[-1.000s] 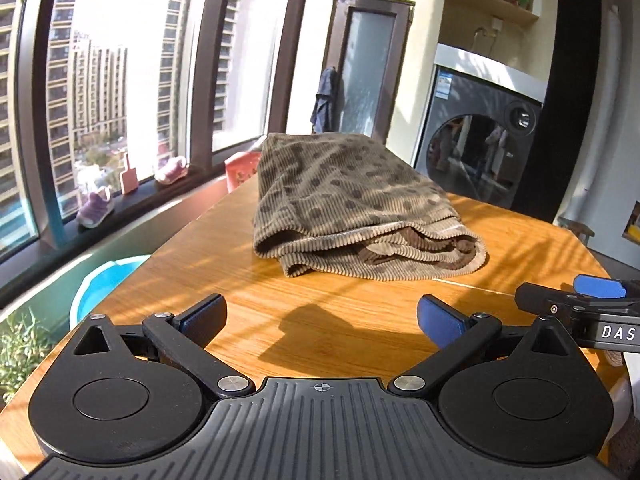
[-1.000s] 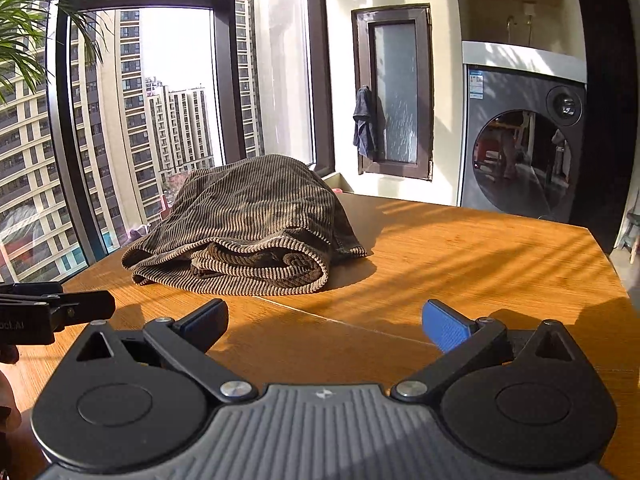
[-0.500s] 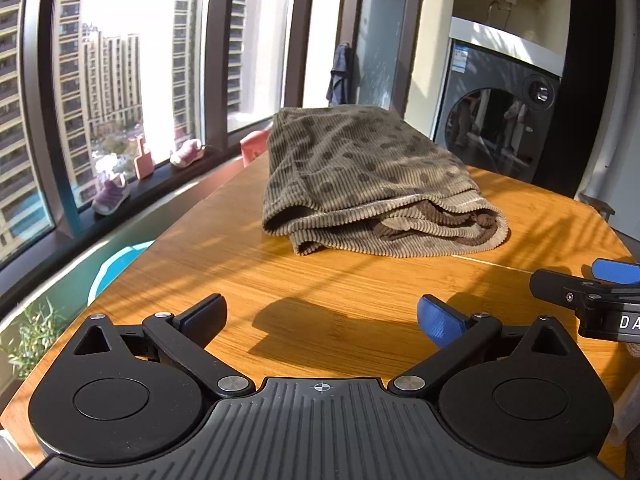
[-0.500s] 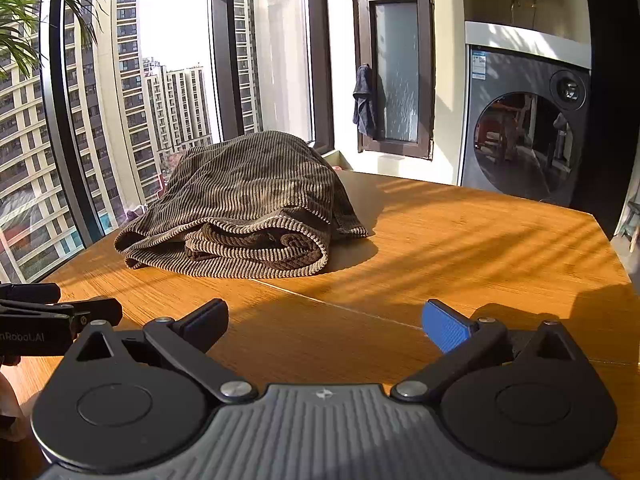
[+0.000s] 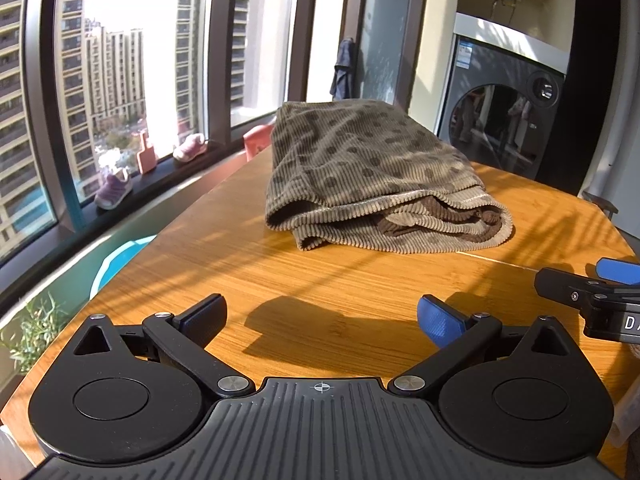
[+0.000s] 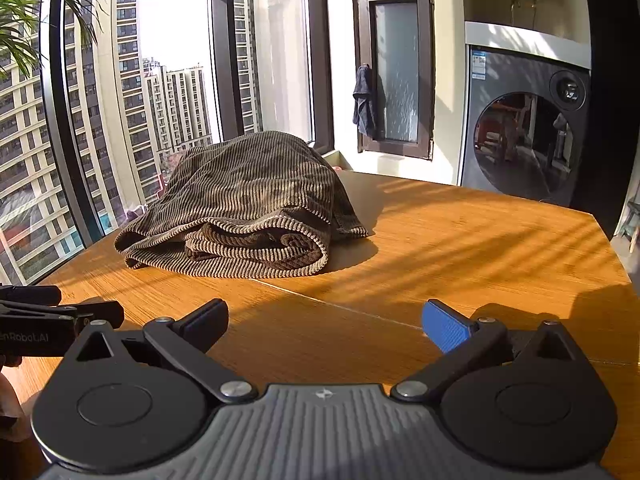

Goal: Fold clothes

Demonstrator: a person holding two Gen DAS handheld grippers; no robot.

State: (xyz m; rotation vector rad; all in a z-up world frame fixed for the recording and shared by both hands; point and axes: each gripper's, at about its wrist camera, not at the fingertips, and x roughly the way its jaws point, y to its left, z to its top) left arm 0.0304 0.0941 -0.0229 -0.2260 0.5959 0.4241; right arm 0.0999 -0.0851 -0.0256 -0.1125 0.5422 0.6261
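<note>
We hold both tongs, left (image 5: 320, 316) and right (image 6: 326, 320), wide open and empty; the folded corduroy garment (image 5: 372, 176) by the table's (image 5: 328, 280) window edge looks finished, so keep clear.

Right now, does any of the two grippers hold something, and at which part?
Nothing is held. The left gripper and the right gripper are both open above the table, short of the folded cloth.

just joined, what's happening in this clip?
A person holds a tool in each hand over a wooden table. A brown corduroy garment lies on it, folded into a bundle. The left tool and the right tool are both open, short of the garment and holding nothing.
</note>
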